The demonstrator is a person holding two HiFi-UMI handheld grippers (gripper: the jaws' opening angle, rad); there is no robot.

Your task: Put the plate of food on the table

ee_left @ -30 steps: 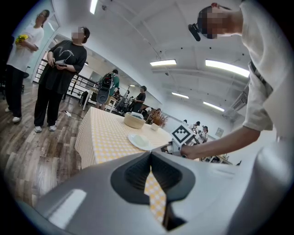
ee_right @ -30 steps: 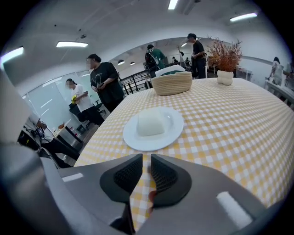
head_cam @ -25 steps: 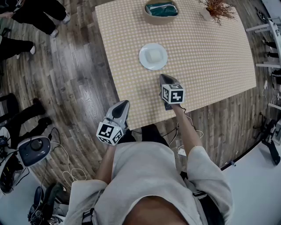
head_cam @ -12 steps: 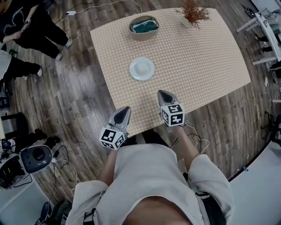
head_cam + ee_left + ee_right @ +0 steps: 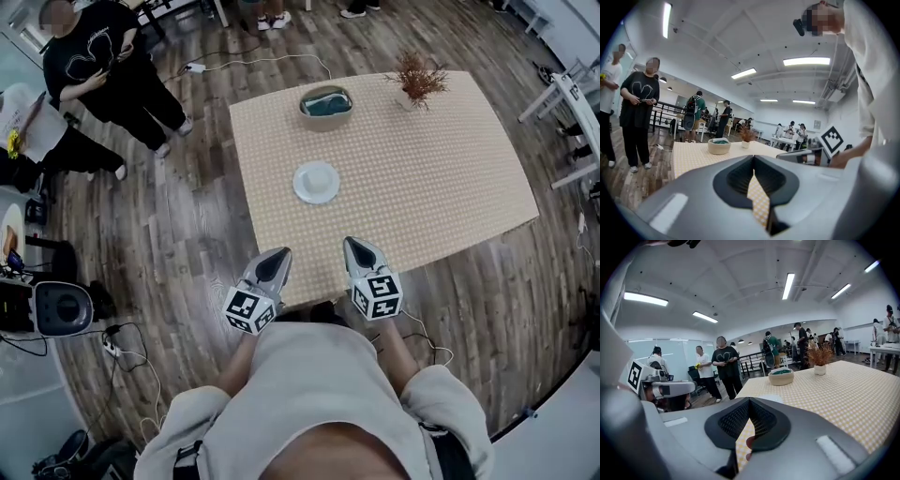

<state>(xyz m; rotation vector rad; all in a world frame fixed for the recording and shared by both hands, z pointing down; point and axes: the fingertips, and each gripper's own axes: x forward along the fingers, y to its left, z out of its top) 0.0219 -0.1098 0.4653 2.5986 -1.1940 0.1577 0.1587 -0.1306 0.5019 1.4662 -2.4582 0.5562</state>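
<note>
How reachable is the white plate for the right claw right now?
Probably yes: only bare table lies between the right claw and the white plate; the basket and plant stand beyond it. The claw is shut.

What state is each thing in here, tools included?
Plate of food: flat on the table, free of both tools.
Basket: upright, teal contents inside.
Potted plant: upright.
Left tool: shut, empty.
Right tool: shut, empty.

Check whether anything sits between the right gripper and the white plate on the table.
Nothing visible does. Only bare checked tablecloth lies between the right gripper and the plate; the basket and the dried plant stand beyond the plate, toward the far edge.
</note>
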